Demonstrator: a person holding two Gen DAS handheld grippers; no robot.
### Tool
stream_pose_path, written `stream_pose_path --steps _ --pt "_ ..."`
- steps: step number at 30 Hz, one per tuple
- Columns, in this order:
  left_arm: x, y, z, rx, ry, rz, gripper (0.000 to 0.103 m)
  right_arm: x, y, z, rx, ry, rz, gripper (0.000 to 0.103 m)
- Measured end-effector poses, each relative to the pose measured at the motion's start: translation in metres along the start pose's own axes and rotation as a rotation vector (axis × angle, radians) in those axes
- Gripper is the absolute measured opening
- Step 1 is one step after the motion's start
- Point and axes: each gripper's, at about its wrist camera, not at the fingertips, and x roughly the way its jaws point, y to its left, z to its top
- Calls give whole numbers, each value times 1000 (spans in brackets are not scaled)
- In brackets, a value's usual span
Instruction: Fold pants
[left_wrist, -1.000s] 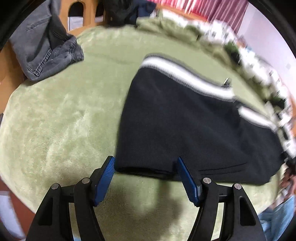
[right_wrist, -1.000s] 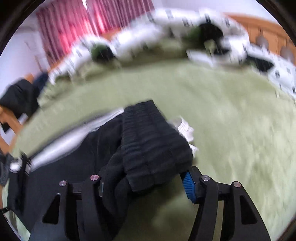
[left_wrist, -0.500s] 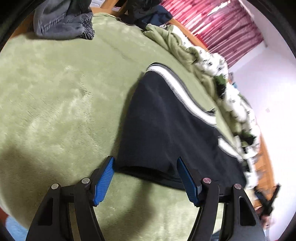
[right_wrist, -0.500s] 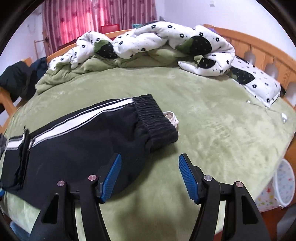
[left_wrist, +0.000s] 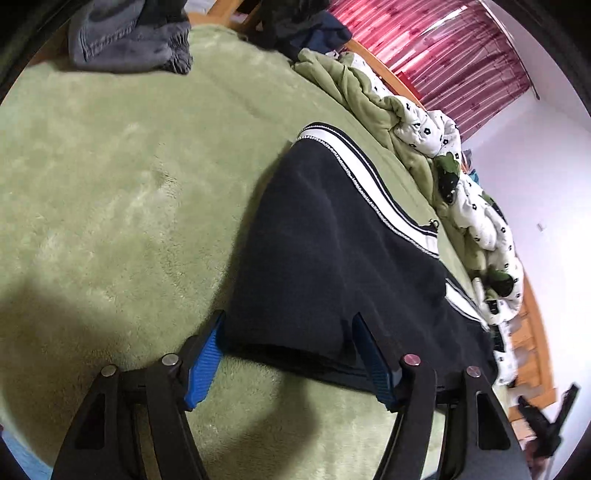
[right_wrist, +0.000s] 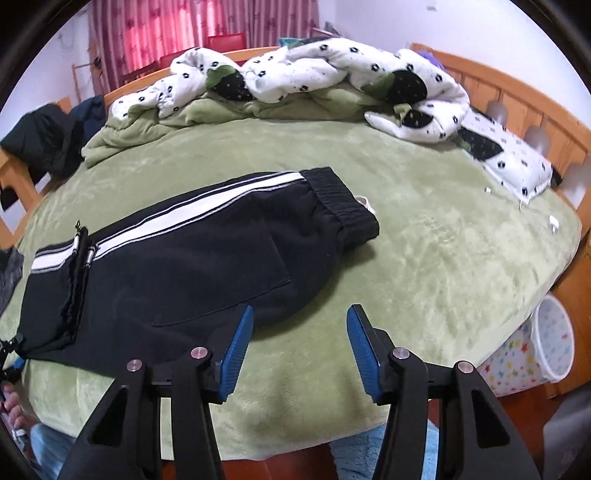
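Left gripper (left_wrist: 288, 328): blue pads apart and closing, straddling the near folded edge of the pants; whether the pads press the cloth cannot be told.
Right gripper (right_wrist: 299, 325): pads apart and closing, nothing between them, above the blanket just beside the pants' rounded edge.
Pants (right_wrist: 177, 266): black, white side stripe, folded flat on the bed, ribbed waistband toward the quilt.
Blanket (right_wrist: 424, 236): green plush, covering the bed.
Quilt (right_wrist: 314, 70): white, flower-printed, bunched along the far side.
Grey garment (left_wrist: 125, 40): heaped at the bed's edge.

Black pants (right_wrist: 192, 266) — white-striped; green blanket (right_wrist: 424, 229)
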Motion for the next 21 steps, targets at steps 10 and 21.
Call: stream_pose_path --steps 10,21 --pt "-2 7 6 -33 4 9 50 -5 26 -16 -64 -8 -1 52" --pt "0 16 11 -77 31 -9 45 4 27 -33 -18 52 48 47"
